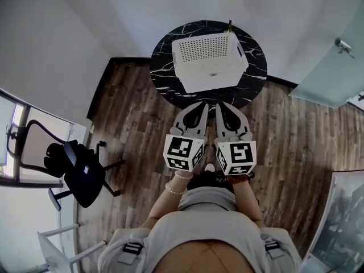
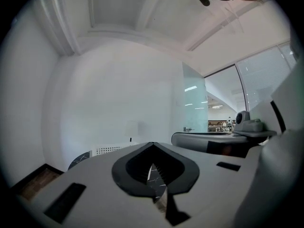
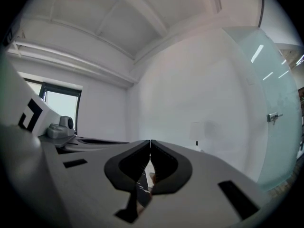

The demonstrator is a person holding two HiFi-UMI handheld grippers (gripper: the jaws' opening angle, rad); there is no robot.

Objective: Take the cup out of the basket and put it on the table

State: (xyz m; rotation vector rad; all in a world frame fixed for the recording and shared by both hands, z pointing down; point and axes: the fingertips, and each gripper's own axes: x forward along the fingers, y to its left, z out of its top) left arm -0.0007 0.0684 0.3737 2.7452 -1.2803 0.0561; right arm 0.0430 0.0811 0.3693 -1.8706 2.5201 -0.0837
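A white perforated basket [image 1: 207, 61] stands on a round black marble table [image 1: 165, 67] ahead of me. No cup shows in any view; what the basket holds is not visible from here. My left gripper [image 1: 200, 106] and right gripper [image 1: 223, 105] are held side by side at the table's near edge, tips pointing at the basket and short of it. Both are shut with nothing between the jaws. In the left gripper view the closed jaws [image 2: 152, 144] point level toward the basket [image 2: 108, 149]. In the right gripper view the jaws [image 3: 150, 142] also meet tip to tip.
Wood plank floor [image 1: 296, 147] surrounds the table. A black office chair [image 1: 79, 172] stands at the left by a window. A frosted glass door [image 1: 335, 67] is at the right. White walls close in behind the table.
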